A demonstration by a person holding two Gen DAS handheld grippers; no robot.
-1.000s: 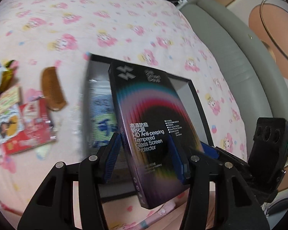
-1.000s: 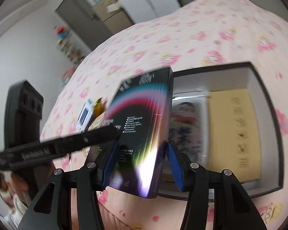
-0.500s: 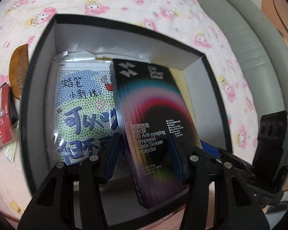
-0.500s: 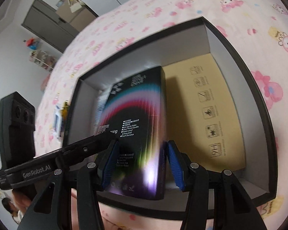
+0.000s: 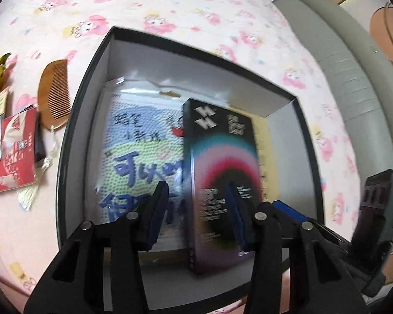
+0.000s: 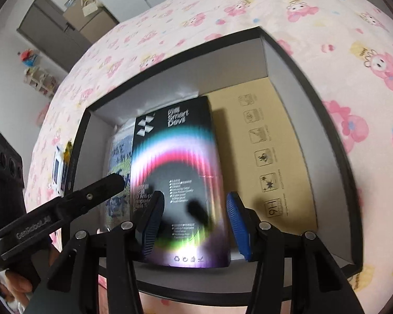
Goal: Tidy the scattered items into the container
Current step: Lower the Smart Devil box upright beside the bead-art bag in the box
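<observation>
On the bed (image 5: 170, 0) at far left I see a red packet (image 5: 15, 157) and a wooden comb (image 5: 53, 91), both outside the black container (image 5: 73, 130). Inside it, the dark screen-protector box (image 5: 220, 157) lies overlapping a blue-lettered packet (image 5: 144, 151). My left tongs (image 5: 196, 217) have just been closing, partly open, gripping nothing. My right tongs (image 6: 194, 217) hover partly open above the box, empty.
</observation>
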